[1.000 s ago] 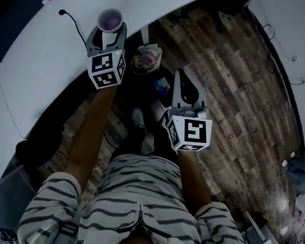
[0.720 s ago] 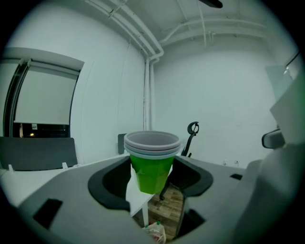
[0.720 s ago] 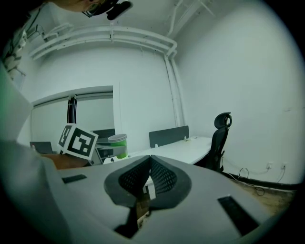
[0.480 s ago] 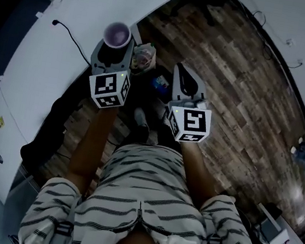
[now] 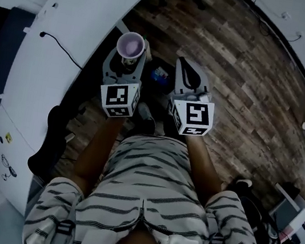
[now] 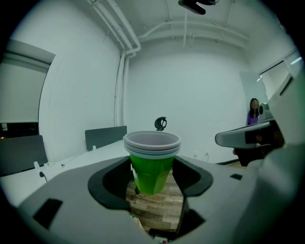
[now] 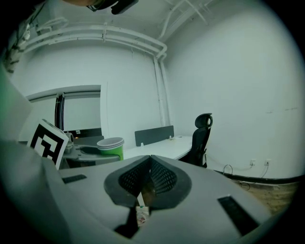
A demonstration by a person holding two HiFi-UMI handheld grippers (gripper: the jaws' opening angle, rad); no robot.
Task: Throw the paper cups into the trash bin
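A stack of green paper cups [image 6: 152, 162] with white rims and a pale inside [image 5: 130, 44] stands upright between the jaws of my left gripper [image 5: 127, 56], which is shut on it. The cups hang just past the white desk's edge, over the wooden floor. The trash bin is mostly hidden under that gripper; a bit of its rubbish-filled top [image 5: 146, 54] peeks out right of the cups. My right gripper [image 5: 185, 73] is level beside the left one, shut with nothing in it [image 7: 150, 178]. In the right gripper view the cups [image 7: 110, 147] show at the left.
The curved white desk [image 5: 68, 35] with a black cable [image 5: 60, 48] runs along the left. A black office chair [image 7: 202, 138] stands by a desk ahead, another dark chair [image 5: 49, 148] is at my left. A small blue item [image 5: 160, 73] lies on the floor. A person [image 6: 252, 110] stands far off.
My left gripper carried the cups rightward off the desk top to the floor side, over the bin. The right gripper shifted a little and stayed shut.
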